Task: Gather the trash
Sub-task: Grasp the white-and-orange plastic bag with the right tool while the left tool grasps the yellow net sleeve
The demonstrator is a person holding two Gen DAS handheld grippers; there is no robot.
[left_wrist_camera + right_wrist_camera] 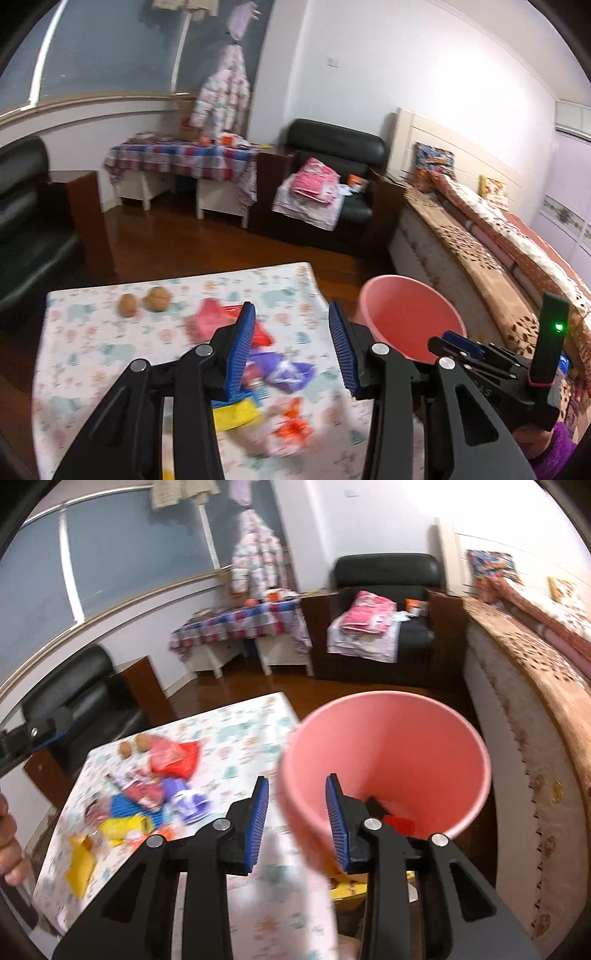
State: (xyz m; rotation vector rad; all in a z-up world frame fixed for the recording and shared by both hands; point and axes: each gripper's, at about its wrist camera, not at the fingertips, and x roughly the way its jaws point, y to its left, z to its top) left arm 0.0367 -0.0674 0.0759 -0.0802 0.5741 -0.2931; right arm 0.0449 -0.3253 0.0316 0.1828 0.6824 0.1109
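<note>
A pink bin (406,746) stands off the table's right edge; it also shows in the left wrist view (410,317). My right gripper (297,816) is open with the bin's near rim between its jaws; a red scrap (400,825) lies inside the bin. My left gripper (291,347) is open and empty above the table. Under it lie a red wrapper (207,321), a purple wrapper (288,373), a yellow wrapper (236,413) and an orange-white wrapper (291,432). Two walnuts (144,301) lie at the far left. The same trash shows in the right wrist view (155,797).
The table (280,284) has a patterned cloth. A bed (480,236) runs along the right, close to the bin. A black armchair (332,181) and a checked-cloth side table (181,158) stand at the far wall. Another black chair (26,229) is at left.
</note>
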